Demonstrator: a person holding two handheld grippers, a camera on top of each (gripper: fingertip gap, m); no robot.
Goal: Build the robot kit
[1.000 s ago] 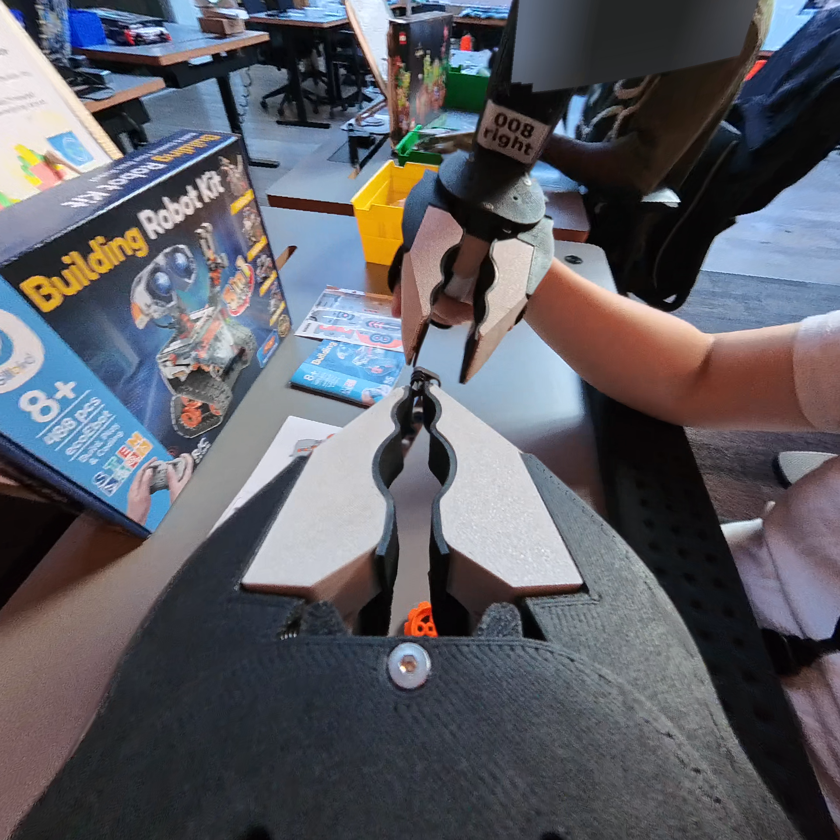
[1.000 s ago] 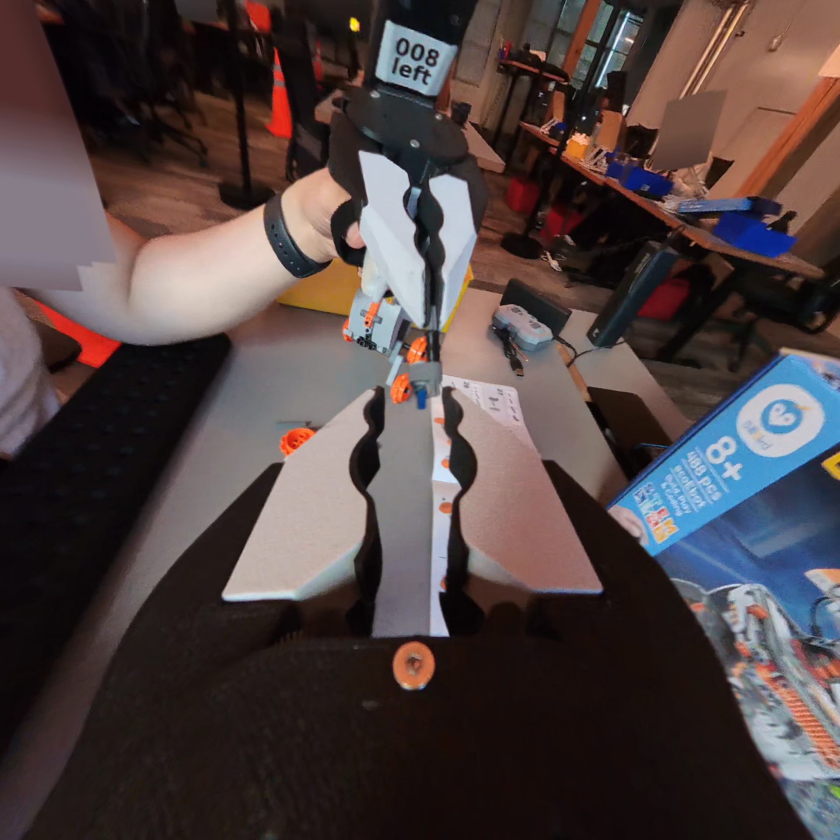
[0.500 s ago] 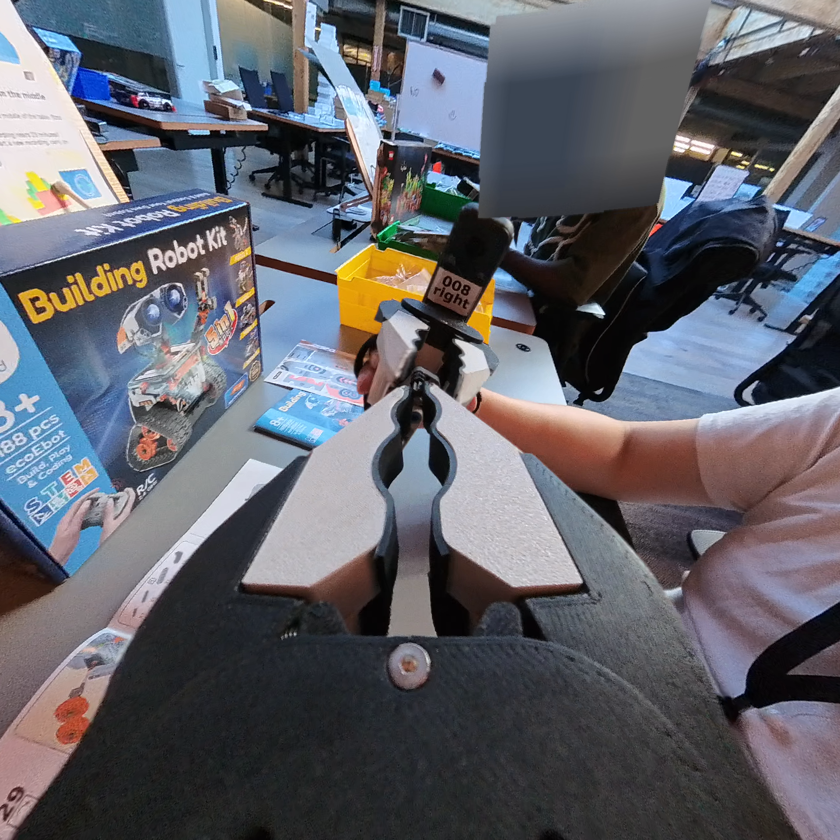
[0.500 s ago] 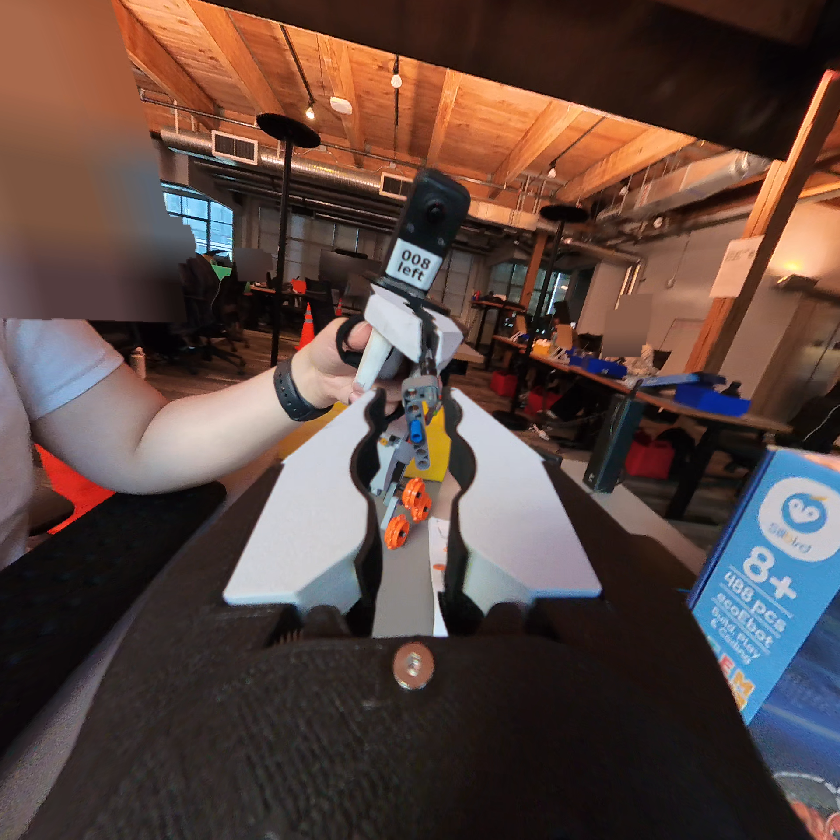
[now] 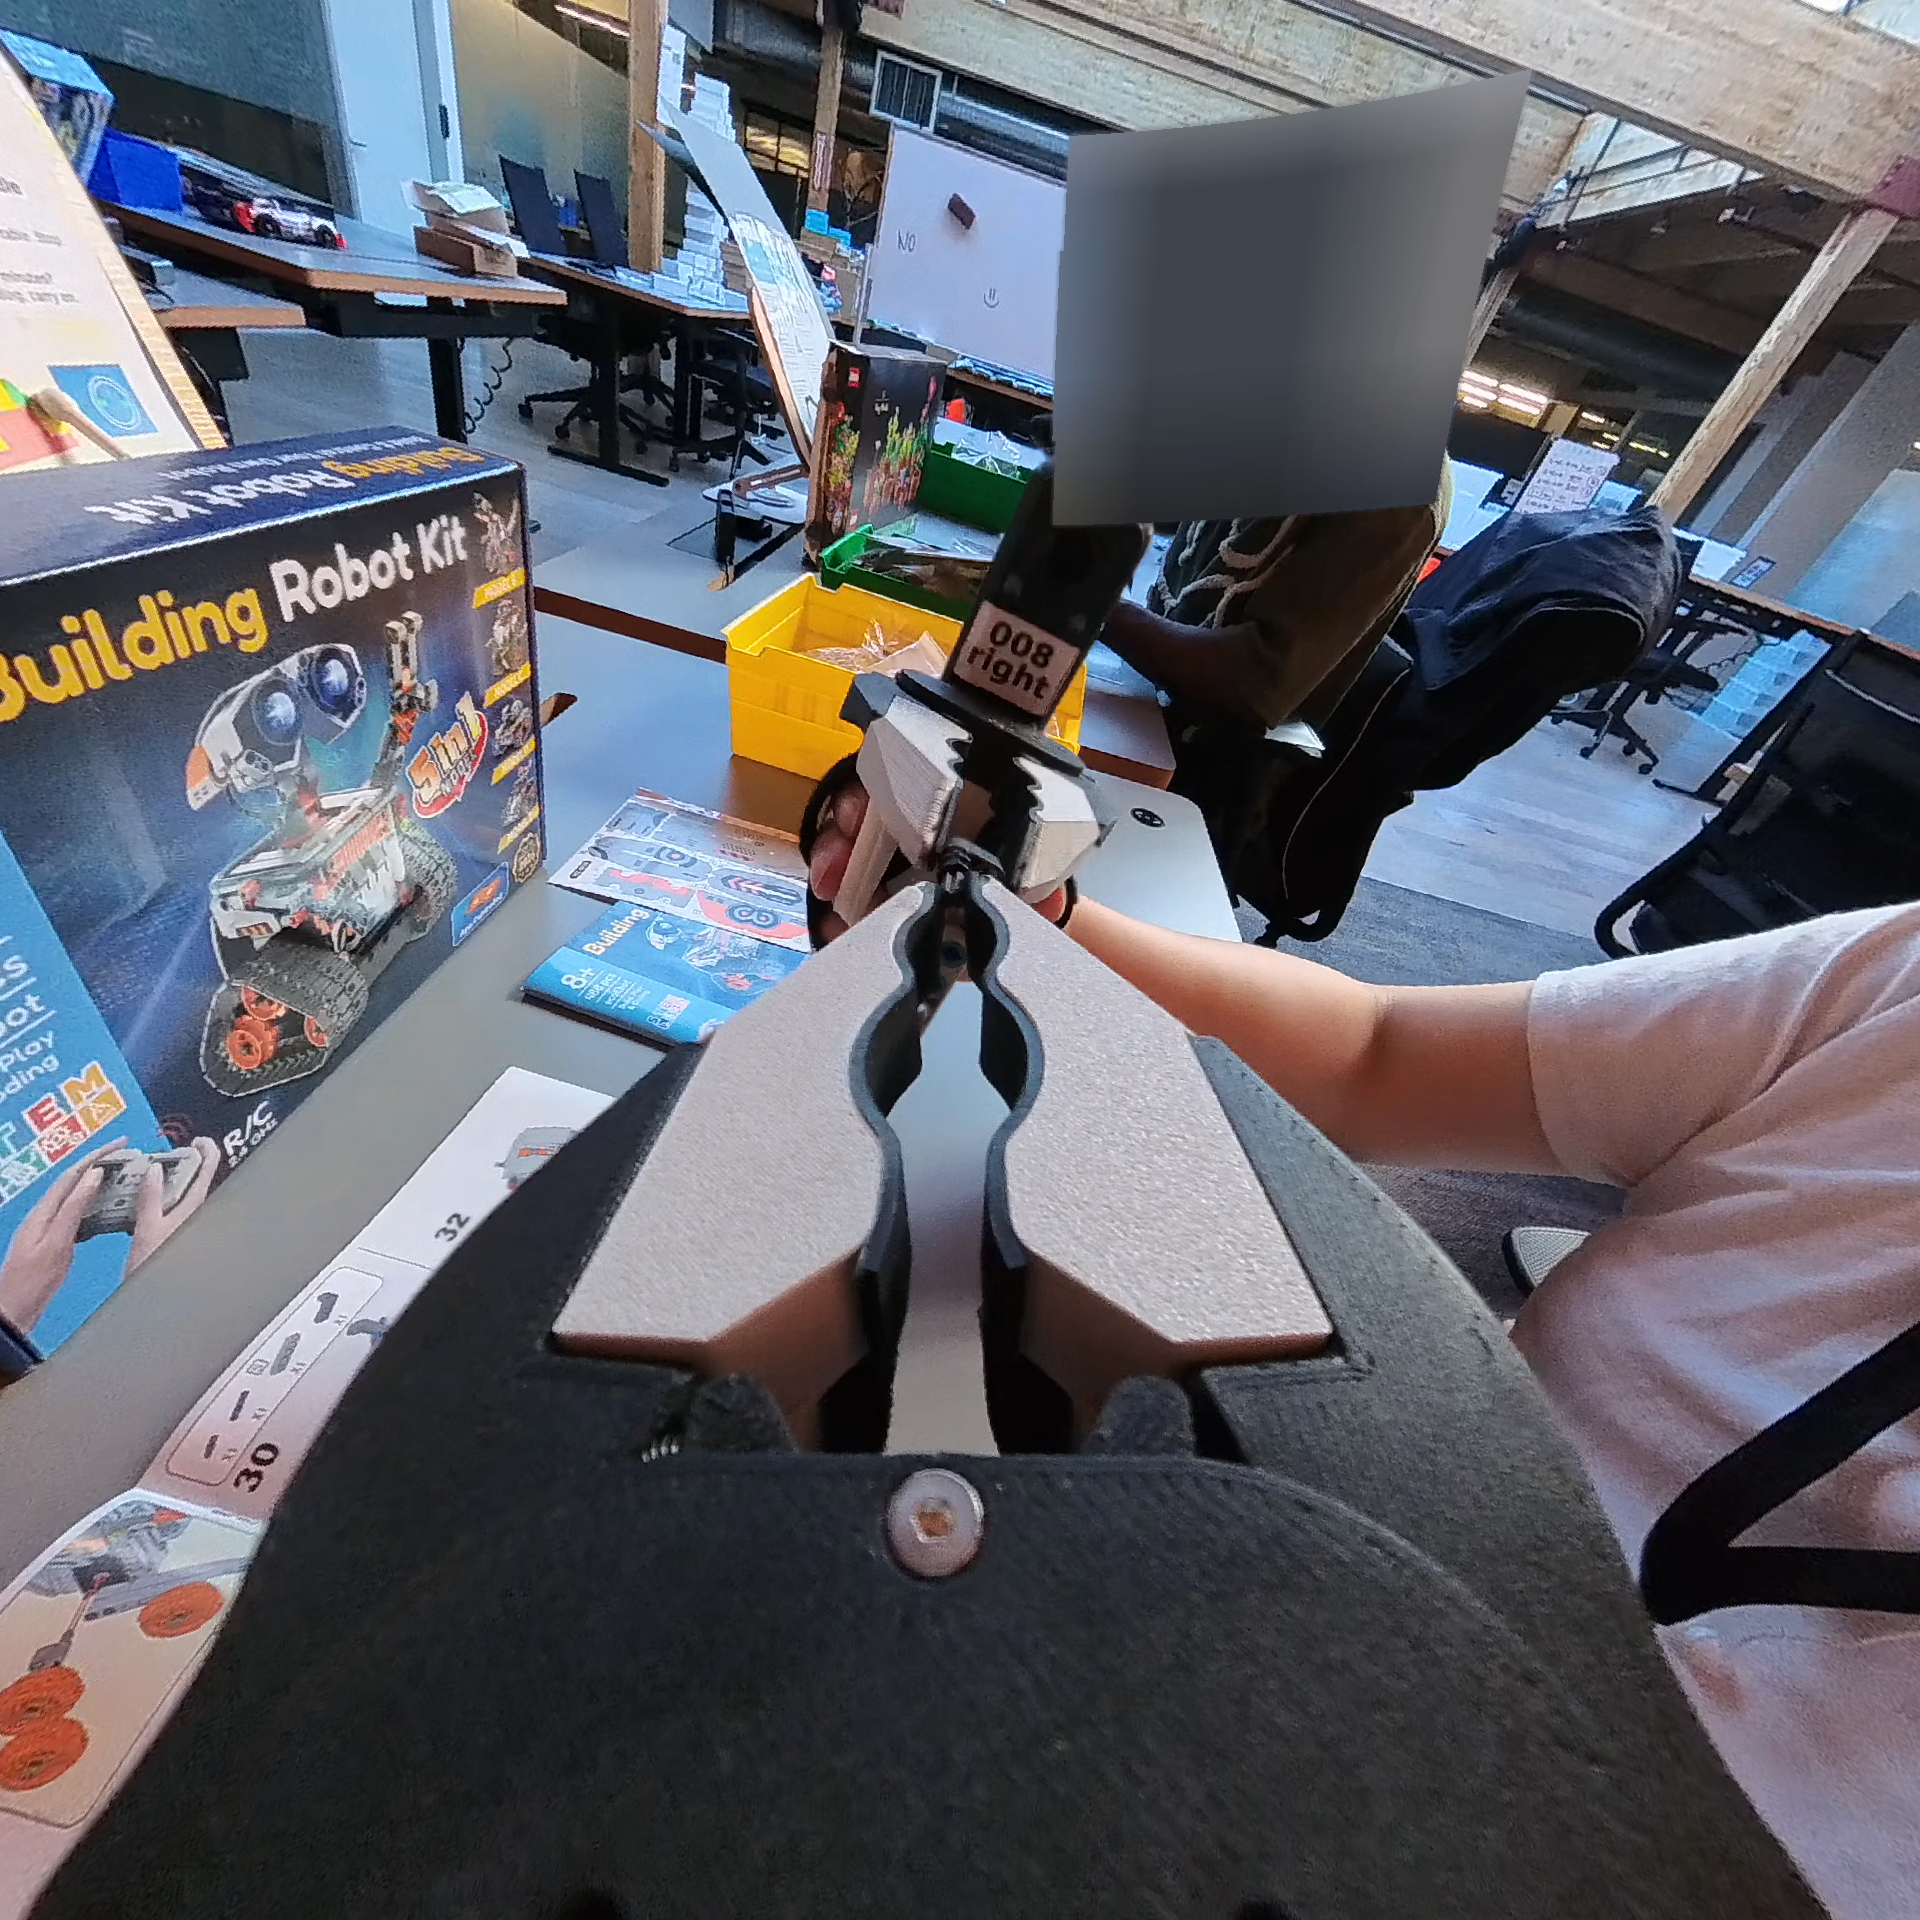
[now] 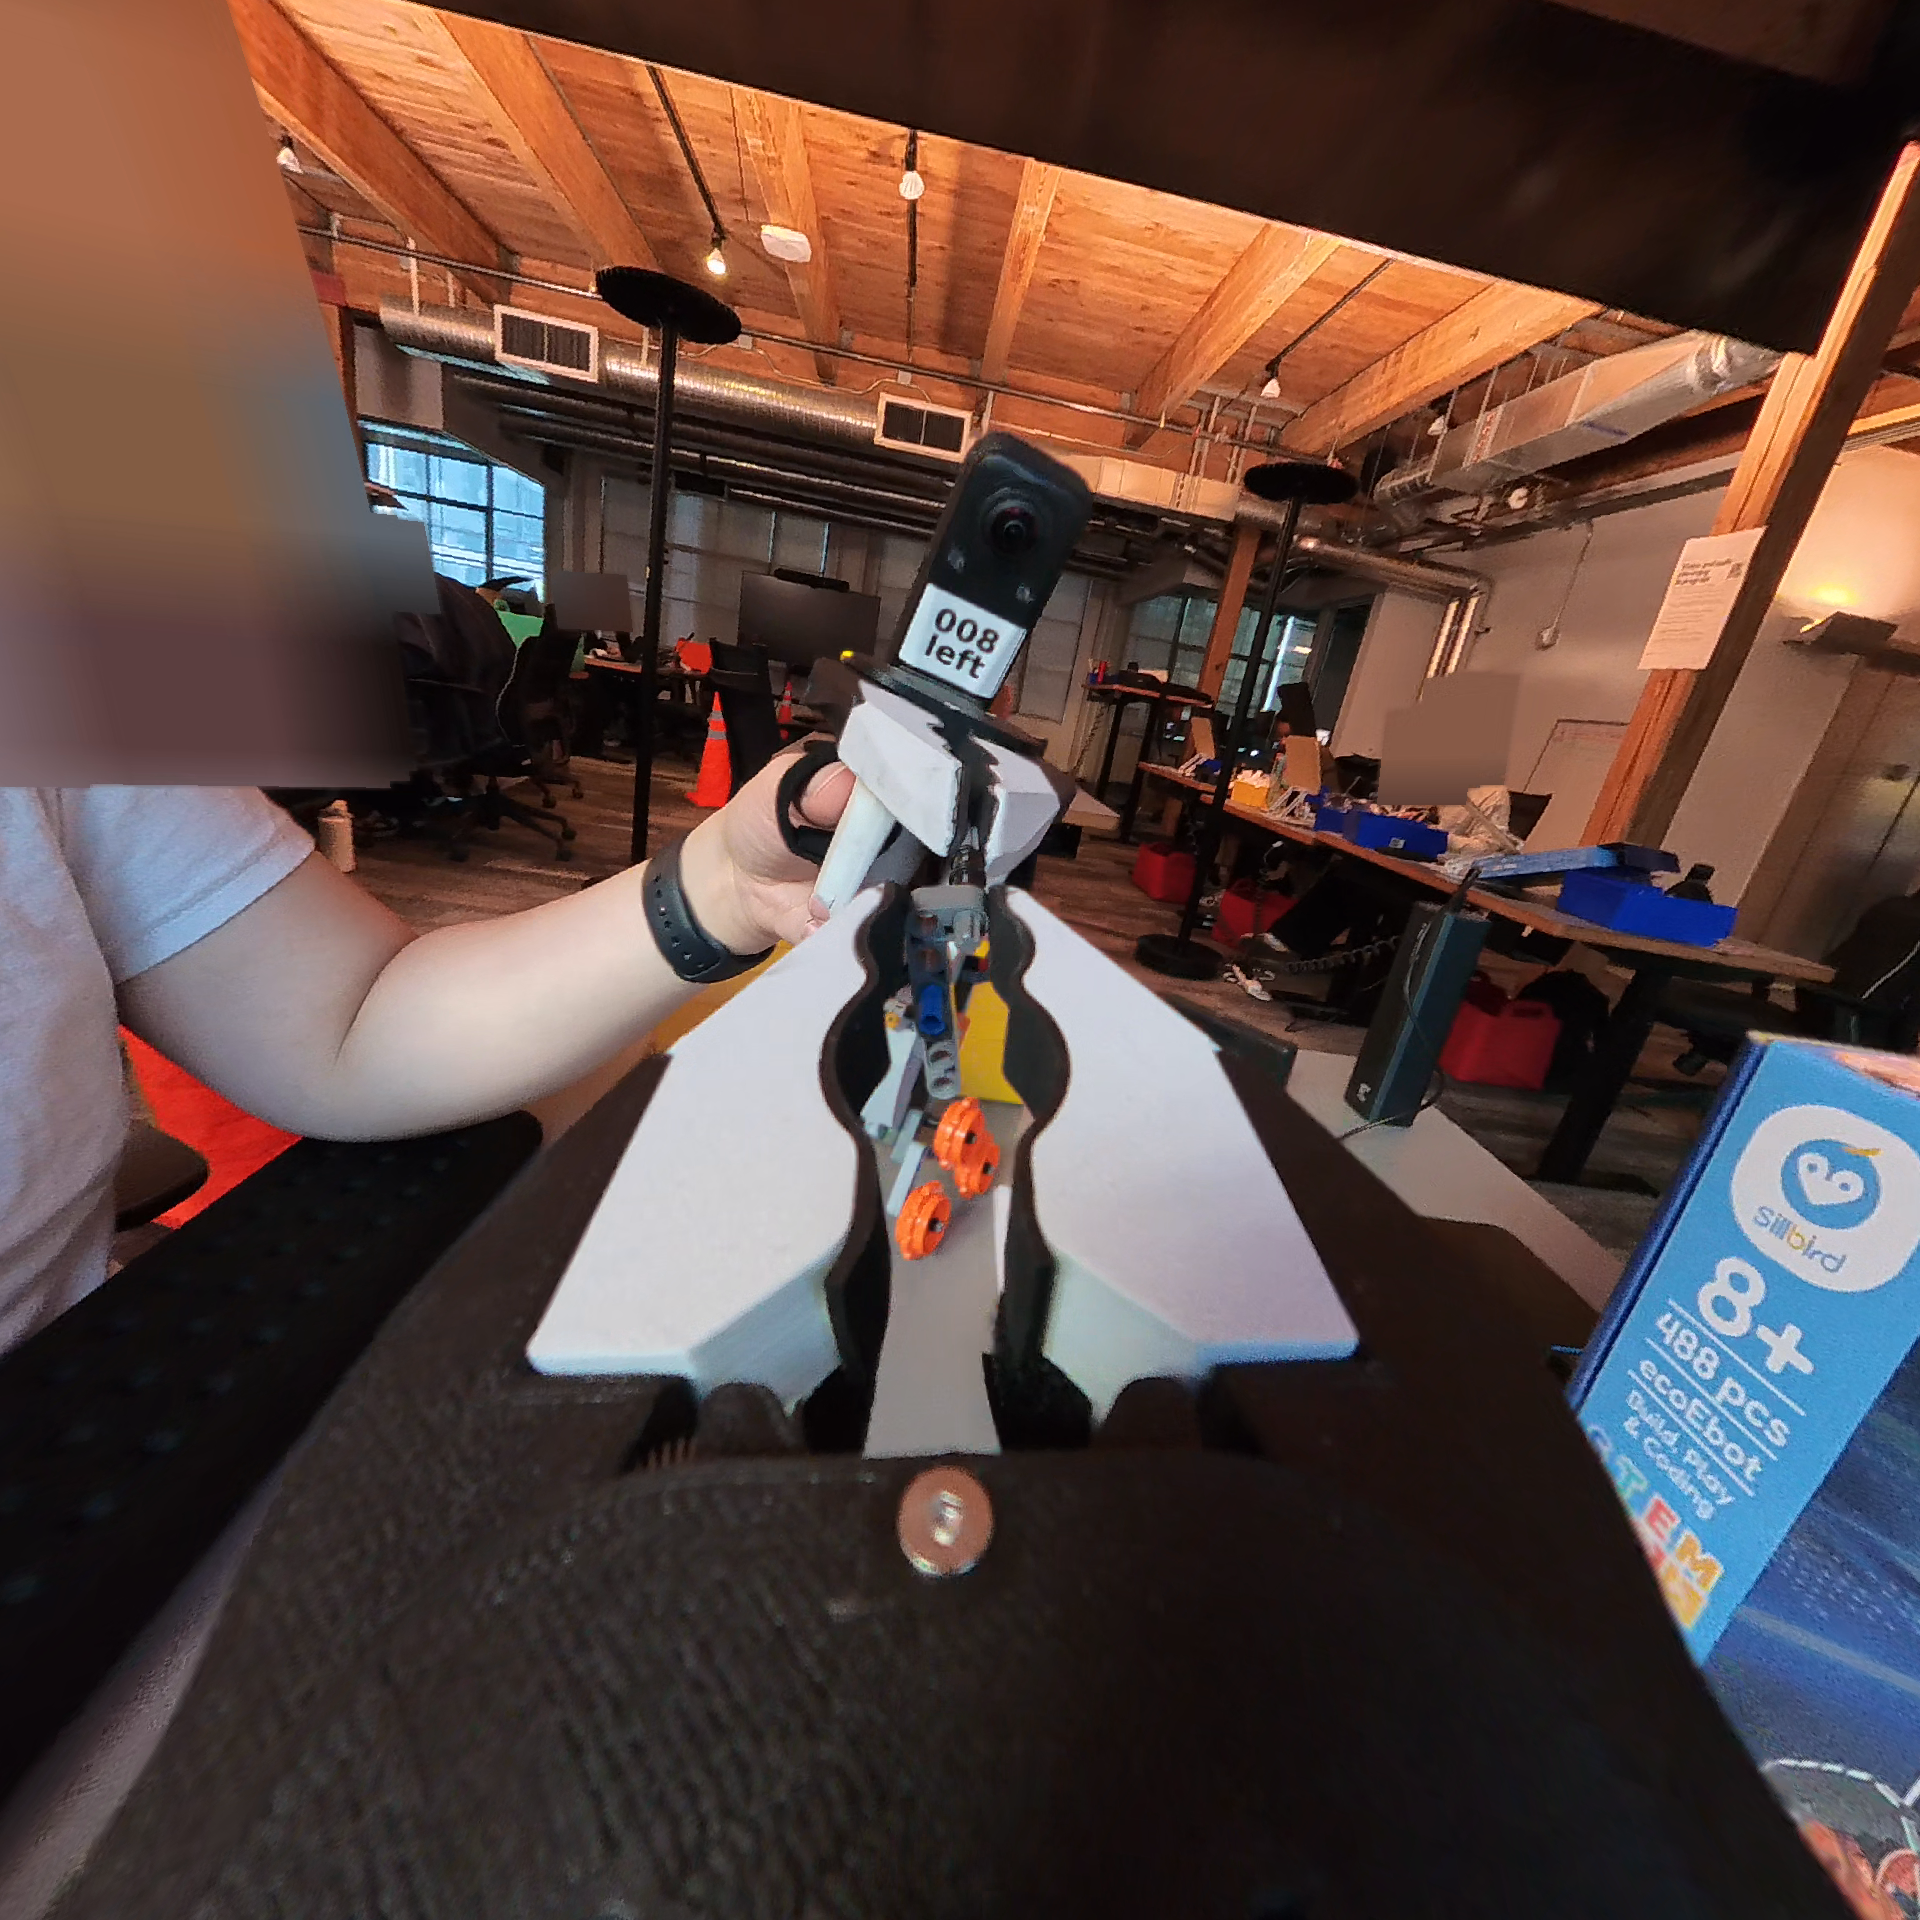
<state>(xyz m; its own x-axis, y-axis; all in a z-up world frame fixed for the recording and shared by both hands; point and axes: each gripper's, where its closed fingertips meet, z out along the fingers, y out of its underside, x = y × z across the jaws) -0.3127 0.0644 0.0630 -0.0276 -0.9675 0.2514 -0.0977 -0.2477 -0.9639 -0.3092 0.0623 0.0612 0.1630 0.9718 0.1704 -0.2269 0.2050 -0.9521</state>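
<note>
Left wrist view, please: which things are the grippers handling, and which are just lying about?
Handled: brick model, held by left gripper, with right gripper closing around it.
Lying about: kit box, booklets, instruction sheet, yellow bin.

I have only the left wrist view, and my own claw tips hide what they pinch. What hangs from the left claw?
Observer: The left claw pinches the top of a grey brick assembly, which hangs below it.
Operator: Any wheels on it?
Observer: Three orange wheels sit at its lower end, with a blue pin higher up.
Operator: Where is the right claw?
Observer: The right claw has a finger on either side of the assembly's upper beam. I cannot tell whether they touch it.
</note>
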